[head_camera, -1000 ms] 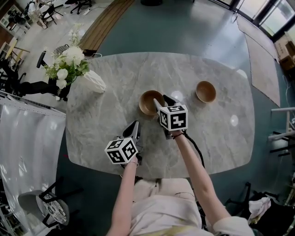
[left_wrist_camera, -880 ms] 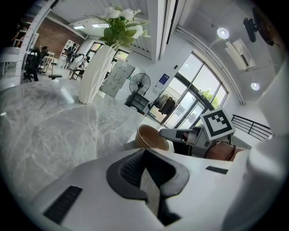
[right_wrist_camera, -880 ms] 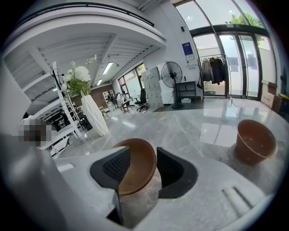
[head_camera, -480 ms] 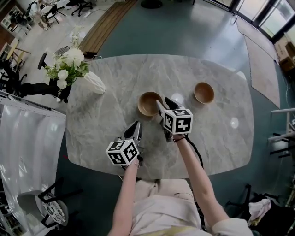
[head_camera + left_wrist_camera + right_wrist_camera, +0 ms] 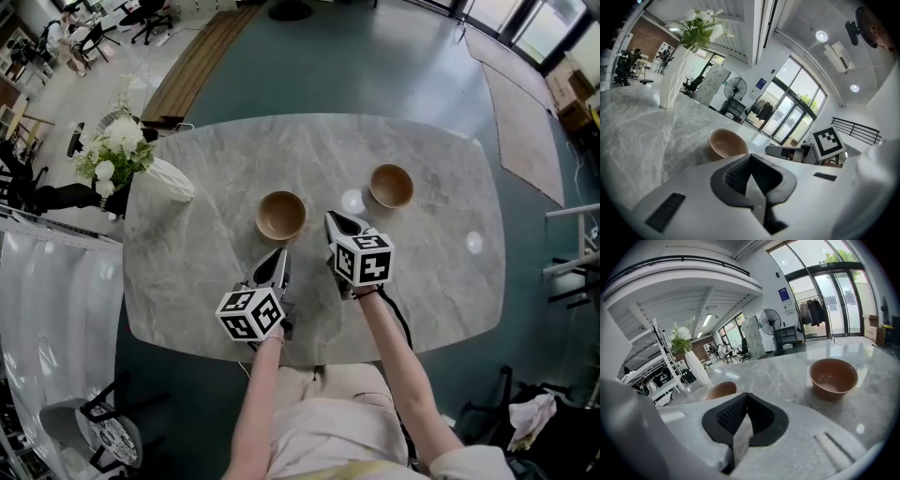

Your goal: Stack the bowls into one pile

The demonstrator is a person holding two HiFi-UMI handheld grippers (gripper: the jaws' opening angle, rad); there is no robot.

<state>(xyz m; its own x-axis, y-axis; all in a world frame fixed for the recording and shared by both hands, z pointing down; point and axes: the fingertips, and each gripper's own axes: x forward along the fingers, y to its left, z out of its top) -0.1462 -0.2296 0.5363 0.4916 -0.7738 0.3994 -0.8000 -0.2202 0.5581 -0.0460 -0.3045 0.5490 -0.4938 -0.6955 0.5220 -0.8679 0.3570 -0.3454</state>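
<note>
Two brown bowls stand apart on the marble table (image 5: 431, 281): one near the middle (image 5: 281, 215), the other further right (image 5: 391, 185). In the left gripper view the near bowl (image 5: 726, 143) sits just beyond my left gripper (image 5: 751, 176), which is shut and empty. My left gripper (image 5: 277, 258) hovers just short of that bowl. My right gripper (image 5: 336, 221) is to that bowl's right, between the two bowls and clear of both. Its jaws have just been closing with nothing between them, and it (image 5: 743, 416) is shut. Both bowls (image 5: 833, 377) (image 5: 721, 390) show ahead of it.
A white ribbed vase (image 5: 167, 178) with white flowers (image 5: 108, 150) stands near the table's far left corner. The table's front edge runs just behind my grippers. Chairs, a wooden bench (image 5: 202, 56) and a rack surround the table on the floor.
My right gripper has drawn back from the near bowl's rim toward the person, and its jaws have gone from open to shut, empty. The bowls have stayed put.
</note>
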